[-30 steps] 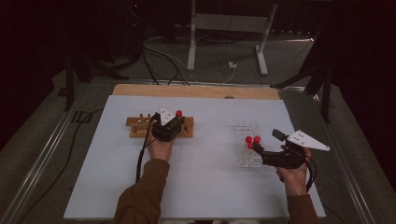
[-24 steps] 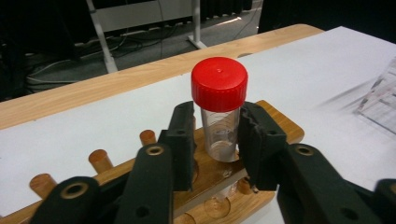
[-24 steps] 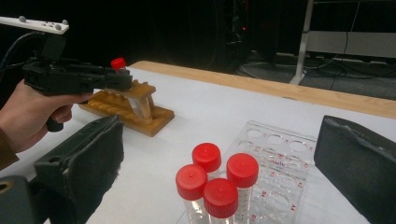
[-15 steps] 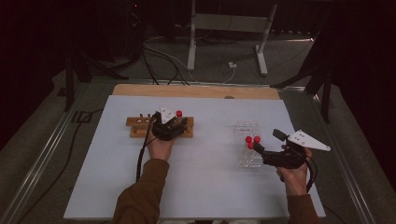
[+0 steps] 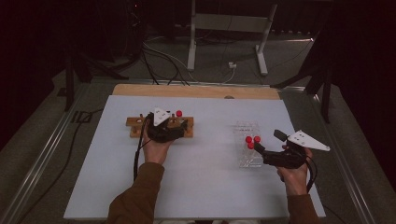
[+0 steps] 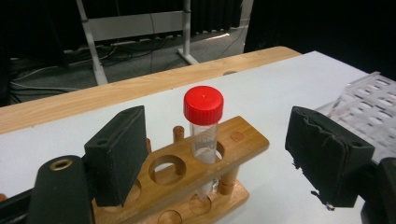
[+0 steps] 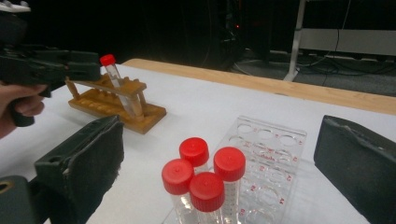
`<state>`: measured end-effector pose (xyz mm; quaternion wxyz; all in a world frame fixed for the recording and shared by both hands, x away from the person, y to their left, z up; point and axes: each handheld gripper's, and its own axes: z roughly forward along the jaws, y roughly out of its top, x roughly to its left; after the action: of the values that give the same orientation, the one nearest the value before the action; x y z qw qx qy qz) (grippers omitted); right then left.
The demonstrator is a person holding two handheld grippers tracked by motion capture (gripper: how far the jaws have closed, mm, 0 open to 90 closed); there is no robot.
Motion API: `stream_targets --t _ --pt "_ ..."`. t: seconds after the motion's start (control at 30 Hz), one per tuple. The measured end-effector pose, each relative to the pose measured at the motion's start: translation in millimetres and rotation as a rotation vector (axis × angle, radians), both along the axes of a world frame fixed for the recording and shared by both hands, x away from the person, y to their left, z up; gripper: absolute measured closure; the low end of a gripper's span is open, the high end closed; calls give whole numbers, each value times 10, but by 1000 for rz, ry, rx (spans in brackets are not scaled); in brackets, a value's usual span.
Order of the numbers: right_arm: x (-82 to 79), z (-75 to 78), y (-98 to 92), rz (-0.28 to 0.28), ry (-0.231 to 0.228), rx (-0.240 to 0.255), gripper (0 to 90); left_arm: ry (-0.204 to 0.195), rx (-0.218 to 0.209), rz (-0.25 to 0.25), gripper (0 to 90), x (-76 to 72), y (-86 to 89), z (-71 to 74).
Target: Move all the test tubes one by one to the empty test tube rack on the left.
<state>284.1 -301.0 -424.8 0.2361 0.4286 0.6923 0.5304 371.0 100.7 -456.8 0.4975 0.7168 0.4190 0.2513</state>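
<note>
Your left gripper (image 6: 229, 154) jaws have just been opening off the tube (image 6: 204, 126), now seated in the wooden rack (image 6: 187, 186); your right gripper (image 7: 219, 186) jaws stand apart, ready for the next tube.

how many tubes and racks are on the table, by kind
red-capped tubes: 5, namely 1 in the wooden rack and 4 in the clear rack
wooden rack: 1
clear plastic rack: 1
total: 7
</note>
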Motion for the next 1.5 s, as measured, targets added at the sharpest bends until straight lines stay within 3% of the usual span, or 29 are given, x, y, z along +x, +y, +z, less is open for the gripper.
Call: stream_targets --t 0.3,0.43,0.7,0.83,1.1,1.17,1.5 --pt "-4 -63 5 13 16 -31 104 5 -11 15 24 -154 113 63" --pt "-28 -80 5 20 15 -51 177 -3 -27 17 12 -250 197 97" --pt "-99 -143 -41 47 27 -97 475 -22 -47 35 12 -448 396 142" --pt "-114 -201 -48 65 40 -121 567 -25 -55 46 11 -531 489 138" --pt "-81 -337 -23 69 73 -143 645 -28 -89 65 11 -634 572 33" --pt "-68 -372 -18 69 80 -141 654 -6 -75 60 11 -623 571 2" --pt "-22 -467 48 72 85 -157 711 -12 -75 63 11 -672 582 -11"
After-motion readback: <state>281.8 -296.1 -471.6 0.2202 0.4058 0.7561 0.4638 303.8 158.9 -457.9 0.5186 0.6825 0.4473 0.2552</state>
